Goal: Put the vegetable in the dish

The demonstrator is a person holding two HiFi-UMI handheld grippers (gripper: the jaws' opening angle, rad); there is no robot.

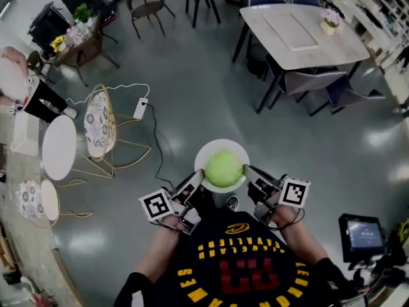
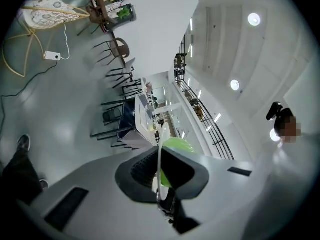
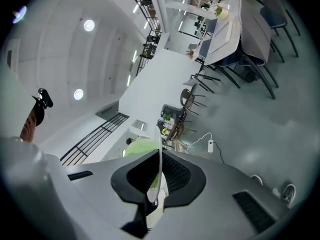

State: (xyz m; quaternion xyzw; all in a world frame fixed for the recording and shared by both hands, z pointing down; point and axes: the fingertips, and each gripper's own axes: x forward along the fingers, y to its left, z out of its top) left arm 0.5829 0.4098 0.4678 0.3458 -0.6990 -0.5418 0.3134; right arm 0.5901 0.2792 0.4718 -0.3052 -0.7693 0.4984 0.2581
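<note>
The green vegetable [image 1: 223, 169], a round pale head that looks like a cabbage to me, is sitting right in the middle of the white dish [image 1: 212, 148]. The dish isn't on any desk though. It's up in the air over the grey floor [image 1: 192, 75], just in front of the person's chest. The left gripper [image 1: 195, 180] is pinching the rim on one side and the right gripper [image 1: 251, 173] is pinching the opposite side. In both gripper views the thin rim shows edge-on, clamped between the dark pads, with green bulging behind it.

So the putting-in part looks done to me, and what's left is getting the dish set down somewhere. The risk is that the head is round and nothing pins it, so if one gripper dips lower than the other it could roll straight off. The rim pinches are also narrow, so the dish could pivot or slip. The nearest white desk [image 1: 300, 34] is well apart.
</note>
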